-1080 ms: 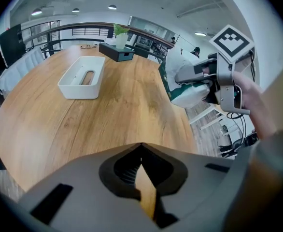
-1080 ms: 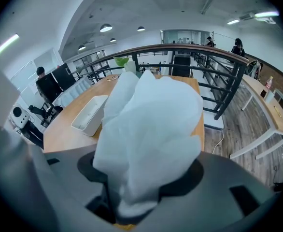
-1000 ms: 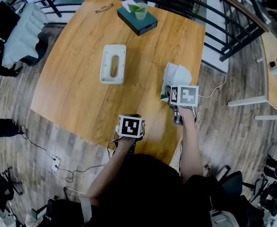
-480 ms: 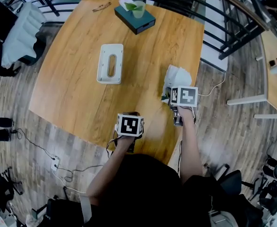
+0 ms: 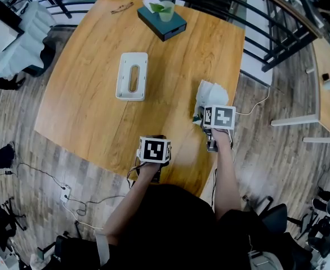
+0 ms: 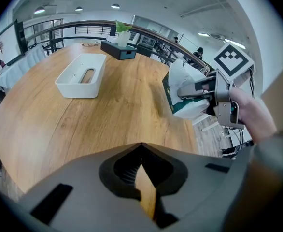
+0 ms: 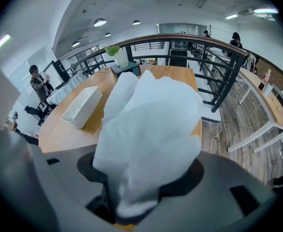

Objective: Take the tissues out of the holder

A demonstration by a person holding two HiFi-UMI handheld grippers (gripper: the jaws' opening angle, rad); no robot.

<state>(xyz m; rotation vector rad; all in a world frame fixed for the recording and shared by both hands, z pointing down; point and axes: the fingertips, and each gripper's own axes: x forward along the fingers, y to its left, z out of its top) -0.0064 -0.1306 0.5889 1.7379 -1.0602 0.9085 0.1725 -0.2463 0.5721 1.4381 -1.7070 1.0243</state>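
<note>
The white tissue holder [image 5: 132, 76] lies on the wooden table [image 5: 86, 111], its slot facing up and showing only wood; it is also at the left in both gripper views [image 6: 82, 75] [image 7: 82, 106]. My right gripper [image 5: 205, 108] is shut on a soft white tissue pack [image 5: 211, 92], held over the table's right edge, well clear of the holder. In the right gripper view the tissue pack [image 7: 148, 129] fills the space between the jaws of my right gripper [image 7: 132, 199]. The left gripper view shows that tissue pack [image 6: 184, 94] with green print. My left gripper [image 5: 155, 140] [image 6: 141, 175] hovers at the near edge, shut and empty.
A dark teal box [image 5: 162, 21] with a green cup [image 5: 167, 10] on it stands at the table's far end, glasses [image 5: 123, 7] beside it. A black railing [image 5: 277, 44] runs behind and to the right. Cables [image 5: 69, 198] lie on the floor; a person [image 7: 37, 83] stands far left.
</note>
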